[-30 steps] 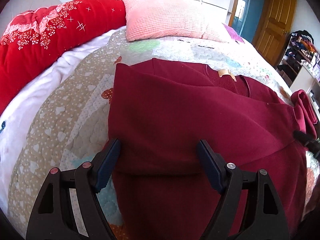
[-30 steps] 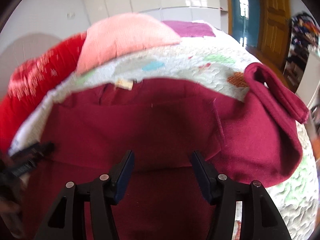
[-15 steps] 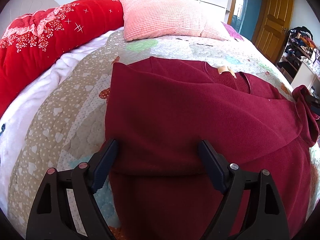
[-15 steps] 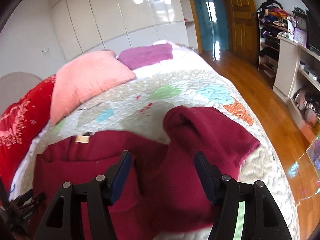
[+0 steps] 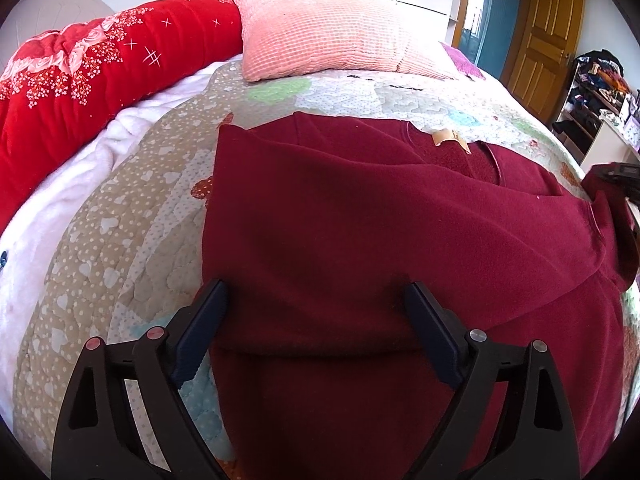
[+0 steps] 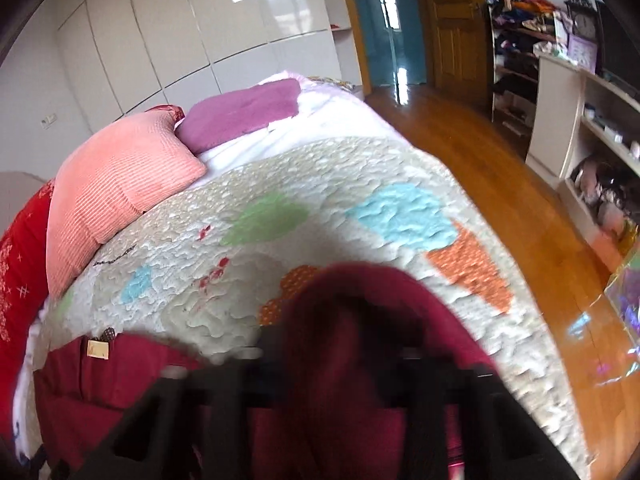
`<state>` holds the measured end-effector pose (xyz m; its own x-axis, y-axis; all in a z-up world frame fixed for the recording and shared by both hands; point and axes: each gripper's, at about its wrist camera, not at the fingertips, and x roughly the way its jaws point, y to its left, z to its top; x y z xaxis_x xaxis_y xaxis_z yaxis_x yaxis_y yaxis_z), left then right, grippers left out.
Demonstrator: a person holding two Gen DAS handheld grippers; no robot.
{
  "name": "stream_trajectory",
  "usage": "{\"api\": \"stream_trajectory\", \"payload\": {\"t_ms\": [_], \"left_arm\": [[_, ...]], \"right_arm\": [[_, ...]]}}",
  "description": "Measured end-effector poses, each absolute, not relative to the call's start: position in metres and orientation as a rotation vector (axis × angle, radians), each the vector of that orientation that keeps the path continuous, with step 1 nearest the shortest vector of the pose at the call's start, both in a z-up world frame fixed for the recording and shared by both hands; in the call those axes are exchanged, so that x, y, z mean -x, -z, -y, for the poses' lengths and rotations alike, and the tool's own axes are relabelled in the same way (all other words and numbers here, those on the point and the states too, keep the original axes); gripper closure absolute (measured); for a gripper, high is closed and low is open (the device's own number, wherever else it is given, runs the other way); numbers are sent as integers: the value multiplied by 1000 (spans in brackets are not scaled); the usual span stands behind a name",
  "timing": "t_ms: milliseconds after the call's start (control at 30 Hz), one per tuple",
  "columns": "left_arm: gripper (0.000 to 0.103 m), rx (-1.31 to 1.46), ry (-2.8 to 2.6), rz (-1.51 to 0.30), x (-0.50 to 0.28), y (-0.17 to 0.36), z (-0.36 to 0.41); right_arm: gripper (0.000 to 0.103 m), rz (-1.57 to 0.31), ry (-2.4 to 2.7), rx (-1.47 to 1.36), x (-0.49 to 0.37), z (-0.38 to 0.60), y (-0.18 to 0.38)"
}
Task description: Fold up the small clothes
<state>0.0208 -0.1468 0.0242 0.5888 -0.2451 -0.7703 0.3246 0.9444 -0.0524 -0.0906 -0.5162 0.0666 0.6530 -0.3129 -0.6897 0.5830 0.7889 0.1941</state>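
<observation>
Place: on the quilted patchwork bedspread of a bed, with a pink ribbed pillow and a red flowered quilt at the head.
Garment: dark red fleece sweatshirt, lying flat across the bedspread, neck label towards the pillow.
Done so far: one sleeve appears folded across the chest, its cuff edge lying just ahead of the left gripper; body looks smooth.
Left gripper: jaws wide apart and opening, straddling the folded cuff edge, pressing on nothing.
Right gripper: blurred; jaws closing, seemingly pinched on a raised bunch of dark red cloth, probably the other sleeve, at the far side of the garment.
Left to do (judged): carry that sleeve over the chest, then fold the body up from the hem.
Progress (judged): early to middle; sides half tidied, no crosswise fold visible.
Unclear: exact grip point, hidden by blur.
</observation>
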Motion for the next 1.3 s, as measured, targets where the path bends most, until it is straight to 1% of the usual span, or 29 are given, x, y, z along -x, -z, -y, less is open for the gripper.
{"api": "stream_trajectory", "payload": {"t_ms": [33,100,167,267,333,433,500,533,567,600,667,767,800,867,933,1000,1067,1133,1300], "left_arm": [[13,-93,335,-882,-21,-25,146],[13,-61,347,-888,-22,-29,141],[13,36,340,-870,-23,-42,125],[13,165,328,-835,-25,-56,101],[13,204,330,-847,-27,-60,93],[13,247,329,-858,-31,-62,86],[13,278,326,-870,-33,-59,83],[13,289,329,-886,-33,-57,82],[13,298,335,-903,-34,-55,81],[13,307,343,-917,-35,-53,81],[13,321,351,-921,-33,-53,81],[13,328,373,-902,-29,-59,84],[13,330,388,-903,-28,-61,86],[13,323,435,-921,-22,-65,93],[13,273,479,-960,-14,-69,108],[13,178,511,-969,-3,-74,127],[13,73,511,-942,7,-79,149],[13,-22,494,-929,13,-80,174],[13,-240,474,-876,22,-78,238]], "right_arm": [[96,-673,508,-407,97,514,-75],[96,-640,475,-378,108,504,-91],[96,-597,389,-344,117,484,-113],[96,-562,238,-261,116,438,-139],[96,-549,126,-209,110,401,-148],[96,-539,-3,-188,100,351,-146],[95,-539,-118,-179,91,309,-126],[89,-571,-157,-160,86,290,-111],[80,-636,-182,-134,80,273,-95],[60,-719,-198,-106,74,259,-77],[58,-812,-222,-97,72,243,-48],[57,-795,-216,-192,91,257,-42],[55,-783,-205,-228,99,265,-43],[53,-758,-179,-285,119,286,-44],[53,-771,-123,-287,133,303,-47],[53,-749,-77,-295,145,319,-53],[51,-684,-39,-358,162,337,-57],[44,-634,0,-429,178,355,-57],[43,-599,19,-515,198,375,-58]]}}
